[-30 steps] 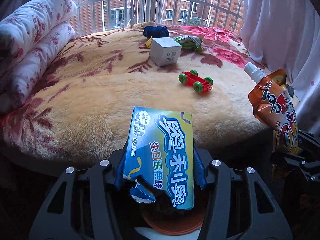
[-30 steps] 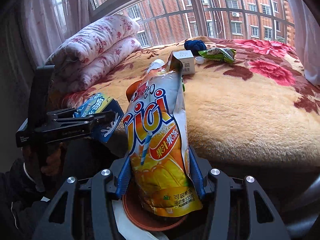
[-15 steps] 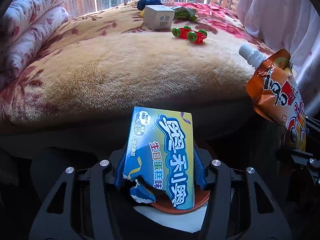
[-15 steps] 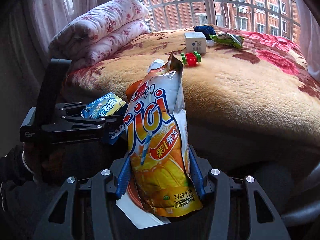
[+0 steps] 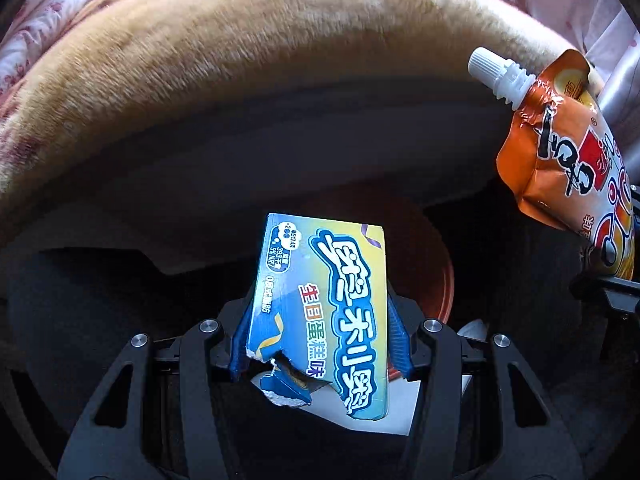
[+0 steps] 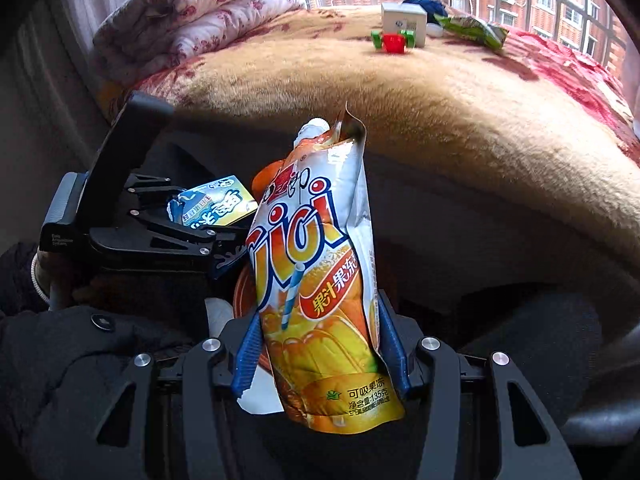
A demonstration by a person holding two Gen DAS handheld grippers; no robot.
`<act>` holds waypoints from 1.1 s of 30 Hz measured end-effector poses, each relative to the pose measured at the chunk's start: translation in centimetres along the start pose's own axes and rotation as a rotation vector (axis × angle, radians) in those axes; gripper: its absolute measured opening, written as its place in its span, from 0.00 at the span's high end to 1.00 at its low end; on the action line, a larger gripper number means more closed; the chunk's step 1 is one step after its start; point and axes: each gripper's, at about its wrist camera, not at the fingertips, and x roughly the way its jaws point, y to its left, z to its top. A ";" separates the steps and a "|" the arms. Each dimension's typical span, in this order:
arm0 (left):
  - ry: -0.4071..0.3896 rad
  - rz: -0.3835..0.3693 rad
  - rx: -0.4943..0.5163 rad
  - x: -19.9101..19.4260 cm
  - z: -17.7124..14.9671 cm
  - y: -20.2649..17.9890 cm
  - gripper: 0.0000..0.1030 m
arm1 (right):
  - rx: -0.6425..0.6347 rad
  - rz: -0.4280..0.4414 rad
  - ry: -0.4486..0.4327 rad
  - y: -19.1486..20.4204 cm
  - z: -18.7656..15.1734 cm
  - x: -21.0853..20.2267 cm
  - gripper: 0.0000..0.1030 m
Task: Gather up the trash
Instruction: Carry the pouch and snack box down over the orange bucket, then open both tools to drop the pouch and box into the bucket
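Note:
My left gripper [image 5: 320, 320] is shut on a torn blue snack box [image 5: 324, 304] and points steeply down over a round brown bin [image 5: 440, 280] with white paper inside. The right gripper [image 6: 320, 340] is shut on an orange jelly-drink pouch [image 6: 320, 280] with a white spout, held upright. That pouch [image 5: 568, 168] also shows at the right of the left wrist view. In the right wrist view the left gripper [image 6: 224, 248] with the blue box [image 6: 216, 208] hangs just left of the pouch, above the brown bin [image 6: 244, 292].
A bed with a tan floral blanket [image 6: 440, 92] rises behind the bin. On it lie a white box [image 6: 404, 24], a red-and-green toy car [image 6: 394, 42], a green wrapper [image 6: 476, 32] and a blue cloth [image 6: 428, 4]. Rolled quilts [image 6: 200, 12] lie at left; a dark sleeve [image 6: 60, 344] at bottom left.
Both grippers have sunk and tipped downward beside the bed, each still holding its item. The bed top has slid up out of the left view and the brown bin has come into sight.

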 end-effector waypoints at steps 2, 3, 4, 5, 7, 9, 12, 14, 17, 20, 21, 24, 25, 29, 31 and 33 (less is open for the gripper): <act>0.036 0.002 0.006 1.1 0.0 -0.1 0.49 | -0.005 0.009 0.028 -0.2 0.0 0.9 0.50; 0.055 0.004 0.007 1.6 0.1 -0.1 0.50 | -0.006 0.013 0.043 -0.3 -0.1 1.5 0.50; 0.075 0.006 0.008 2.2 0.1 -0.1 0.50 | -0.006 0.017 0.055 -0.4 0.0 2.0 0.50; 0.095 0.006 0.008 2.8 0.2 -0.1 0.50 | -0.004 0.021 0.069 -0.6 0.0 2.5 0.50; 0.139 0.010 0.007 4.2 0.2 0.0 0.50 | 0.007 0.022 0.104 -1.0 0.2 3.9 0.50; 0.184 0.017 0.003 5.6 0.3 0.1 0.50 | 0.031 0.022 0.146 -1.5 0.5 5.5 0.50; 0.239 0.019 -0.012 7.4 0.4 0.4 0.49 | 0.063 0.045 0.201 -2.3 0.5 7.7 0.50; 0.269 0.020 -0.019 8.6 1.2 0.5 0.49 | 0.064 0.047 0.235 -2.6 0.5 8.8 0.50; 0.319 0.025 -0.026 10.0 1.6 0.5 0.43 | 0.052 0.052 0.287 -2.7 0.4 10.2 0.45; 0.389 0.029 -0.045 11.6 1.3 0.9 0.32 | 0.038 -0.002 0.296 -2.8 0.4 11.1 0.29; 0.404 0.021 -0.054 12.0 1.2 1.0 0.32 | 0.039 -0.001 0.301 -2.9 0.4 11.2 0.29; 0.417 -0.001 -0.072 12.3 1.2 1.2 0.32 | 0.071 0.014 0.308 -3.5 0.3 11.2 0.29; 0.416 -0.005 -0.077 12.3 1.2 1.2 0.31 | 0.079 0.016 0.309 -3.8 0.4 11.2 0.29; 0.422 -0.023 -0.099 12.2 1.4 1.8 0.31 | 0.100 0.020 0.295 -4.1 0.3 10.2 0.29; 0.417 -0.028 -0.111 12.1 1.5 2.0 0.31 | 0.103 0.024 0.284 -4.4 0.4 9.6 0.29; 0.411 -0.036 -0.117 11.8 1.6 2.6 0.31 | 0.091 0.023 0.273 -4.0 0.4 8.8 0.29</act>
